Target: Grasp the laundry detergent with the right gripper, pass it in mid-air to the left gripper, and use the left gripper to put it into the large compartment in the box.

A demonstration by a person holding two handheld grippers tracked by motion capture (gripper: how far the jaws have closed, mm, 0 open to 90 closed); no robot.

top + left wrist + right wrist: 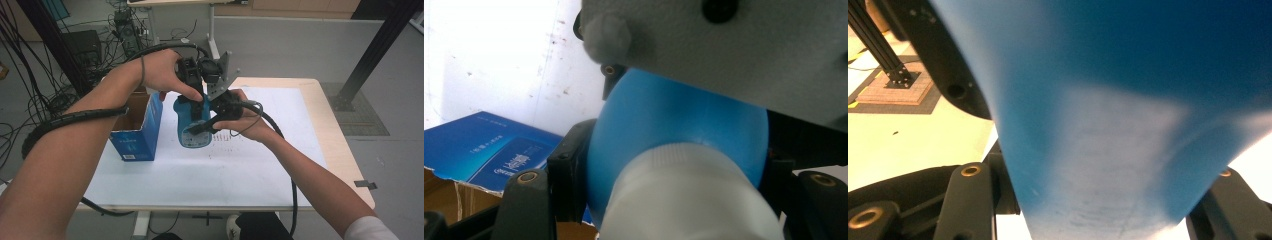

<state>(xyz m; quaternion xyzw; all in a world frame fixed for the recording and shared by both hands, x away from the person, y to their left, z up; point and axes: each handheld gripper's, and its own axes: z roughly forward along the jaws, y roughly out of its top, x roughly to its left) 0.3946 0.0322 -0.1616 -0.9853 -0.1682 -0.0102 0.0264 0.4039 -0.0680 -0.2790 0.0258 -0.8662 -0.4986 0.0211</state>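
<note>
Blue plastic formed the body of the bottle, which stood upright on the white sheet covering the table, just beside an open blue carton to its left. The left gripper came down from above, and in the left gripper view its black jaws sat against both sides of the blue shoulder, directly below the white cap; they were clamped on the bottle. The right gripper reached in from the right side at mid-height, and in the right gripper view its jaws pressed on either flank of the blue wall, likewise closed on the bottle. A grey three-cornered plate rose above the right gripper. Whether the cap was seated fully or loosened could not be determined, since it appeared blurred and partly cut off. The carton's printed face lay below and left of the bottle in the left gripper view.
</note>
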